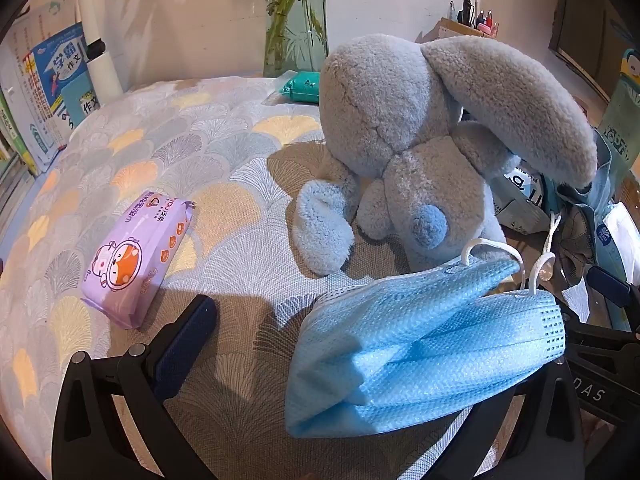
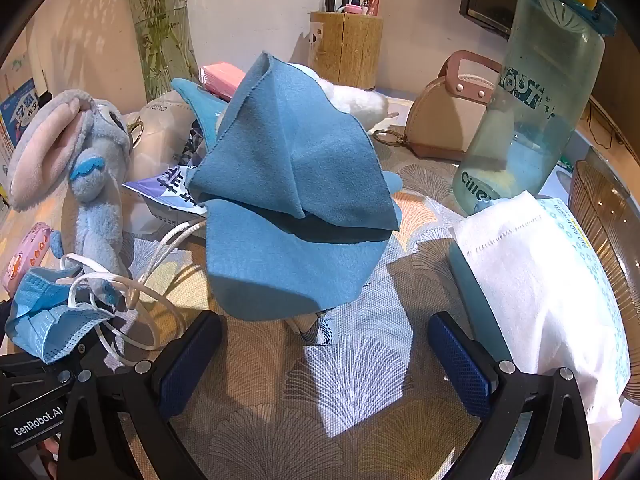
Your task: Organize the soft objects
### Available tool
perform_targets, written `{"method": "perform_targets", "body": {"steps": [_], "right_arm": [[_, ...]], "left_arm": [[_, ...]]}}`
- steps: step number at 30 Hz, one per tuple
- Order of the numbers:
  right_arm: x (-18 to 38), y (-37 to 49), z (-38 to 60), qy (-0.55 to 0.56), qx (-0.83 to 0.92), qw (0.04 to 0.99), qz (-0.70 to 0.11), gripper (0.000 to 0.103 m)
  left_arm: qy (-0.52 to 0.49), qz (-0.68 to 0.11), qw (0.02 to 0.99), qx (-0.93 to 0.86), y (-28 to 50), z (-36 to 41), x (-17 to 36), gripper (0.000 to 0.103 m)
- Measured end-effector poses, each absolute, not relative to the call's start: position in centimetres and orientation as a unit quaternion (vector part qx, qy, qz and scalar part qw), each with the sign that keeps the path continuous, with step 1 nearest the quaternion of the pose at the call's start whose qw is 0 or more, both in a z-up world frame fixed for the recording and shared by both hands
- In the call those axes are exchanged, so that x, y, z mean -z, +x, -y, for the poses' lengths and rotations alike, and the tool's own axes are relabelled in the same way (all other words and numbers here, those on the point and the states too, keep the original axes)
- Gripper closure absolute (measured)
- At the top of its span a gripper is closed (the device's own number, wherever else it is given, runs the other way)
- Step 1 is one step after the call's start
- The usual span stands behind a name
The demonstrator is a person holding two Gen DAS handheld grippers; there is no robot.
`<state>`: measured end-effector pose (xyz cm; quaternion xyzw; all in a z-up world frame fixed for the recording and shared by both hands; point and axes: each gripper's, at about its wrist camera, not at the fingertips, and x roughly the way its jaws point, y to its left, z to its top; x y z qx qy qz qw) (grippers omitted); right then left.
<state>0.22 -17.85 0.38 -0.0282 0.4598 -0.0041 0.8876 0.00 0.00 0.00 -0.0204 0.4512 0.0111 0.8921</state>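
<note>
My left gripper (image 1: 360, 344) is spread around a crumpled pleated blue mask (image 1: 420, 352), my right gripper (image 2: 324, 356) spread near a draped, felt-like teal cloth (image 2: 296, 208).

One grey-blue plush rabbit (image 1: 420, 140) sits near the middle of the patterned tablecloth (image 1: 180, 152). There is one blue face mask (image 1: 420, 352), one folded blue cloth (image 2: 296, 200), and three tissue packs: purple (image 1: 136, 260), teal (image 1: 302, 86) and pink (image 2: 222, 76). One white wipes pack (image 2: 536, 280), one water bottle (image 2: 536, 108), one pen holder (image 2: 346, 50), one glass vase (image 1: 296, 16) and one beige pouch (image 2: 448, 120) line the far and right edges.
</note>
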Motion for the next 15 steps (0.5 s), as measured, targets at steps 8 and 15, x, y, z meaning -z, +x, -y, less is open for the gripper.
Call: {"method": "perform_targets", "body": {"steps": [8, 15], "right_arm": [[-0.8, -0.1, 17.9, -0.022, 0.017, 0.871, -0.491, 0.0], [-4.3, -2.1, 17.7, 0.006, -0.06, 0.796, -0.602, 0.0]], "left_arm": [[-0.012, -0.511, 0.859, 0.007, 0.1, -0.1, -0.5, 0.001], [-0.082, -0.545, 0.834, 0.035, -2.5, -3.4, -5.5, 0.002]]}}
